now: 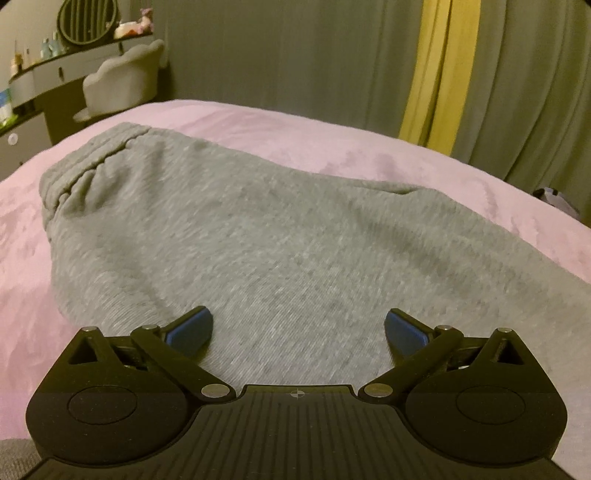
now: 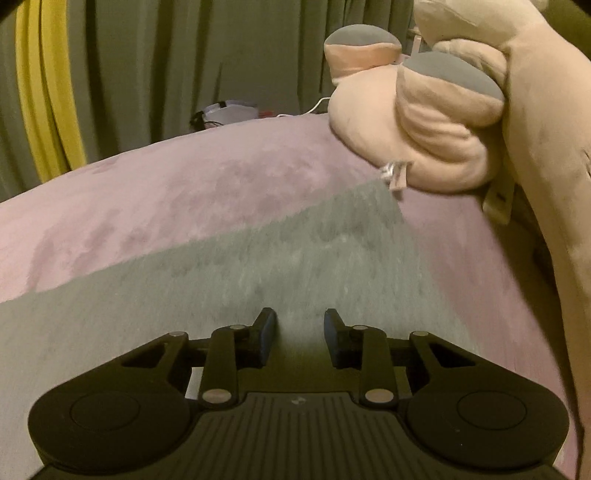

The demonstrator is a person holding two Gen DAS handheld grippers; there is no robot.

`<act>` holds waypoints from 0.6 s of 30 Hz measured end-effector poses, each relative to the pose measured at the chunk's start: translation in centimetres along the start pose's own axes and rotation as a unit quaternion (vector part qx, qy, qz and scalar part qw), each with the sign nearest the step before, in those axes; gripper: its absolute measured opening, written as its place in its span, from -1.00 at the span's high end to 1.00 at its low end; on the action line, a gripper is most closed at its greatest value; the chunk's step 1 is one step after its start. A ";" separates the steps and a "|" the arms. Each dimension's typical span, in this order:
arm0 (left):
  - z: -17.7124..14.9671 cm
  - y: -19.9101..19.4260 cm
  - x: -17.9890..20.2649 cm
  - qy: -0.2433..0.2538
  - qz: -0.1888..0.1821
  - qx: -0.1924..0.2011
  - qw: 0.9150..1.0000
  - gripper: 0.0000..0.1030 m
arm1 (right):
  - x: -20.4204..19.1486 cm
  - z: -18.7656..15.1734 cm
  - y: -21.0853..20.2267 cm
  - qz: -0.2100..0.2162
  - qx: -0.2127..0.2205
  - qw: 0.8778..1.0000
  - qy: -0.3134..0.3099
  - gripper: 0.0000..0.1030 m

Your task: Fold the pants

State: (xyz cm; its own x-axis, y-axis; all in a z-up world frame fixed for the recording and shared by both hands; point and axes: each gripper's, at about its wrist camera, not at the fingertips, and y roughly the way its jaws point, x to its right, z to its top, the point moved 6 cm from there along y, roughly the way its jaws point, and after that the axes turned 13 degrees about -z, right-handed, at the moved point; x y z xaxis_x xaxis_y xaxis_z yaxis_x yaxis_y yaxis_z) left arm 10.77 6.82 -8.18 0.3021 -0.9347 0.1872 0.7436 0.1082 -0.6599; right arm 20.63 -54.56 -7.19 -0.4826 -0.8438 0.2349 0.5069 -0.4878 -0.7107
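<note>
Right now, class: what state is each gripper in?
Left gripper: open, holding nothing, over the grey pants.
Right gripper: partly closed, gap showing, nothing held.

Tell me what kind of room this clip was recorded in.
Most likely a bedroom: grey pants lie on a bed with a pink cover, a plush toy sits at its edge, and a dressing table with a round mirror stands by curtains.

Left hand-held gripper (image 1: 297, 332): matte black ribbed body, two round discs, silver pivot pins, blue pads on fingers (image 1: 190, 328), small crosshair mark at centre. Right hand-held gripper (image 2: 300, 338): same black build, darker pads.
</note>
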 end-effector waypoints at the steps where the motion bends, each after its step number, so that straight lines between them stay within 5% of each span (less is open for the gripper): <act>1: 0.0 0.1 0.0 0.001 0.001 0.000 1.000 -1.00 | -0.1 0.3 0.4 -0.002 0.001 1.000 -0.002 0.43; 10: -0.2 0.2 0.2 0.012 0.009 0.001 1.000 -1.00 | 1.2 1.5 0.7 0.012 -0.023 0.999 0.019 0.15; 12: -0.2 0.2 0.1 0.010 0.006 0.002 1.000 -1.00 | 2.7 0.6 0.0 0.021 -0.035 0.999 0.031 -0.14; 18: -0.1 0.4 0.2 0.017 0.009 0.000 1.000 -1.00 | 10.6 -4.9 -5.6 0.066 -0.037 0.988 0.133 -0.27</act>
State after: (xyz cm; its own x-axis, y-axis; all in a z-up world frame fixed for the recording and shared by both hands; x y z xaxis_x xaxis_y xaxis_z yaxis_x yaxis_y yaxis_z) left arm 11.02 6.62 -8.48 0.2952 -0.9437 0.1495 0.7374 0.1255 -0.6637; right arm 9.15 -59.69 -3.94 -0.5914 -0.8054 -0.0391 0.5290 -0.3509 -0.7727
